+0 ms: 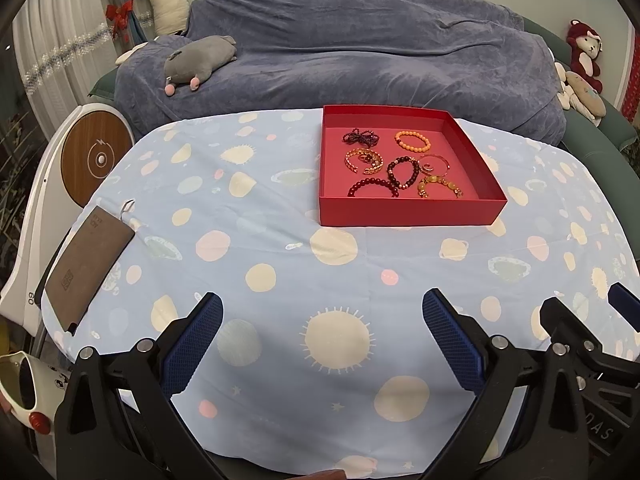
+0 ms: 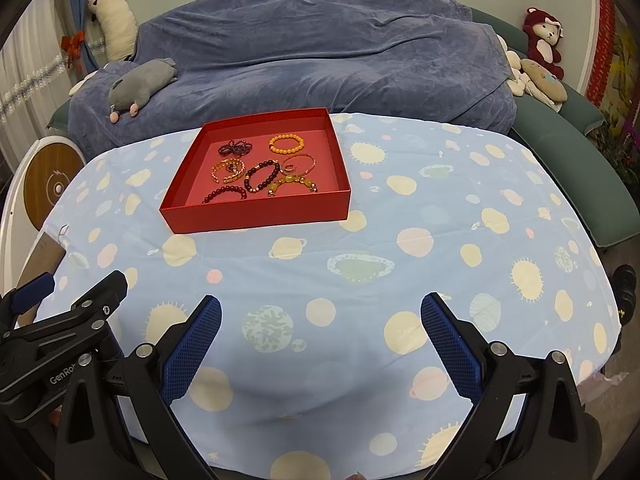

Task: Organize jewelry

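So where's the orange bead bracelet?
In both views the orange bead bracelet lies in the red box's far right corner, right of the dark purple bracelet.

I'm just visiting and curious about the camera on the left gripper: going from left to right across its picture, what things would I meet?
Round wooden disc → brown card → grey plush toy → red box holding the bracelets → red plush monkey.
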Motion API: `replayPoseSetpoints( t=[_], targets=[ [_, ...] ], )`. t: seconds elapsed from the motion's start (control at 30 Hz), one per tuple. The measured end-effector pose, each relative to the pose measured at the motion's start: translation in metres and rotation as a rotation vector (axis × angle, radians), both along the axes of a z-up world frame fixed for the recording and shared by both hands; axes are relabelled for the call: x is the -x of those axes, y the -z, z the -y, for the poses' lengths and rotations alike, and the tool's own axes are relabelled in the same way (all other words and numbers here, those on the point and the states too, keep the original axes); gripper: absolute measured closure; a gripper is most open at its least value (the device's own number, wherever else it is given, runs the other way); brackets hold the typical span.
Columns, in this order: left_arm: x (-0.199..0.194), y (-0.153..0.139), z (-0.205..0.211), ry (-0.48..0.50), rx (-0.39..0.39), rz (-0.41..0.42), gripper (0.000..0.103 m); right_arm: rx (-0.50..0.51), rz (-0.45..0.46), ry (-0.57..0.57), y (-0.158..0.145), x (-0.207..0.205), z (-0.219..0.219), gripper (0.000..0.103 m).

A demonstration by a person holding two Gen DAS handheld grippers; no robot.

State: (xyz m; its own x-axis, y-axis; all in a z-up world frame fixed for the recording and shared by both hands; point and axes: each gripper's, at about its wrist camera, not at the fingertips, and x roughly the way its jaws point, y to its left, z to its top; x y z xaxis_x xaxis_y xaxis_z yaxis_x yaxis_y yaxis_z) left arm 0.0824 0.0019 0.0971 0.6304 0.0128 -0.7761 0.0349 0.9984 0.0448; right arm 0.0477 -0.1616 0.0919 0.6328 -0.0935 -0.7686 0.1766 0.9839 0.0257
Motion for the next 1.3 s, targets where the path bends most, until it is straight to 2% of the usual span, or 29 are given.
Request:
replayPoseSetpoints(
  t=[1.3],
  targets=[
    [-0.0069, 0.0082, 0.0038, -0.008, -0.012, -0.013, 0.008, 0.000, -0.011, 0.002, 0.0042, 0.0019, -0.0014, 0.007]
  ],
)
